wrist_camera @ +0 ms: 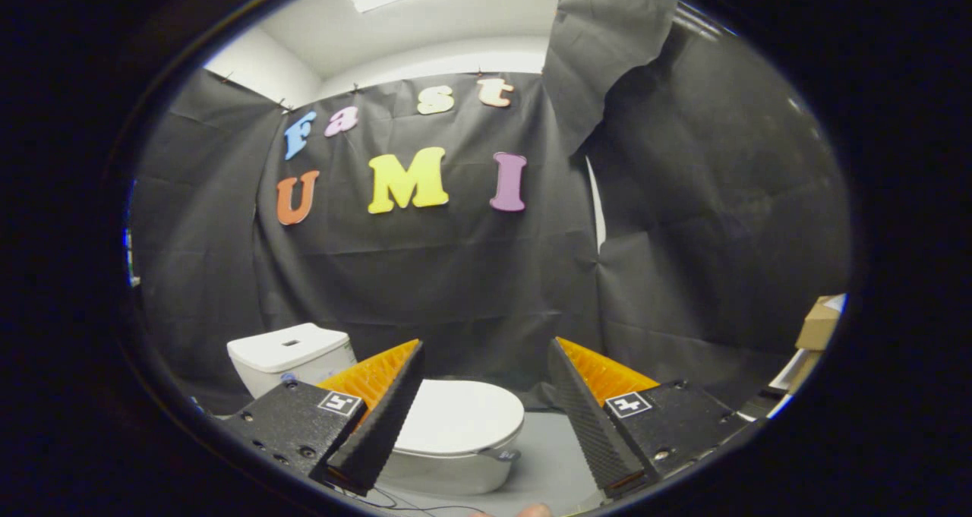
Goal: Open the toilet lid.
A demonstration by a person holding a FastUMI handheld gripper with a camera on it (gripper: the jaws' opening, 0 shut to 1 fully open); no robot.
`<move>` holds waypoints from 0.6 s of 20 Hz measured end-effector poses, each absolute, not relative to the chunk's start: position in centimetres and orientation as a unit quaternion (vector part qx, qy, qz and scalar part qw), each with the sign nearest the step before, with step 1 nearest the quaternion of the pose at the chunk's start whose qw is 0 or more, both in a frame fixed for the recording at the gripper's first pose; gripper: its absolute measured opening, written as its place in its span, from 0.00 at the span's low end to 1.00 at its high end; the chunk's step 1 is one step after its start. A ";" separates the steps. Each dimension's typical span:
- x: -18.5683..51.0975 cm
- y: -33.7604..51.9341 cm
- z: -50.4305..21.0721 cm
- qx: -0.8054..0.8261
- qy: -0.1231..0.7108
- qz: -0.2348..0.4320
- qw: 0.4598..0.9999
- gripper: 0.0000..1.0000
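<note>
A white toilet stands on the floor against the black cloth wall, its lid [459, 417] lying flat and closed on the bowl [444, 468]. Behind it rises the white tank [288, 354] with a flush button on top. My gripper [486, 357] is held above and in front of the toilet, open wide, with nothing between its fingers. The left finger [383, 418] overlaps the left part of the lid in the view; the right finger [588, 418] is off to the right of the bowl. A small dark tab [507, 454] sits at the lid's front right rim.
Grey floor [550, 456] spreads to the right of the bowl. Cardboard boxes [818, 326] stand far right beside the cloth wall. A thin cable [395, 502] lies on the floor in front of the bowl. A fingertip [531, 511] shows under the gripper.
</note>
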State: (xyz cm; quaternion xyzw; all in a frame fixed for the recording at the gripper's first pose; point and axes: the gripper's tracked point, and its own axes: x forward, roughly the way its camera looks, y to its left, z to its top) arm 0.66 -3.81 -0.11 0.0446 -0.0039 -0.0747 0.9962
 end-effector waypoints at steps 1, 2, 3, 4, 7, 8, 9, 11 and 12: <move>0.9 -3.5 0.0 0.053 -0.007 -0.072 0.996 1.00; 1.3 -3.2 -0.1 0.050 -0.009 -0.065 0.997 1.00; 1.5 -3.1 -1.0 0.037 0.000 -0.067 0.997 1.00; 1.9 -3.4 -1.8 0.023 0.011 -0.074 0.997 1.00; 2.4 -2.6 -1.2 0.015 0.016 -0.067 0.998 1.00; 2.9 -2.5 -0.8 0.015 0.014 -0.066 0.998 1.00; 3.4 -2.1 -1.3 0.013 0.021 -0.059 0.998 1.00; 4.3 -1.6 -2.4 0.018 0.037 -0.051 0.998 1.00; 4.7 -1.4 -2.9 0.030 0.046 -0.047 0.997 1.00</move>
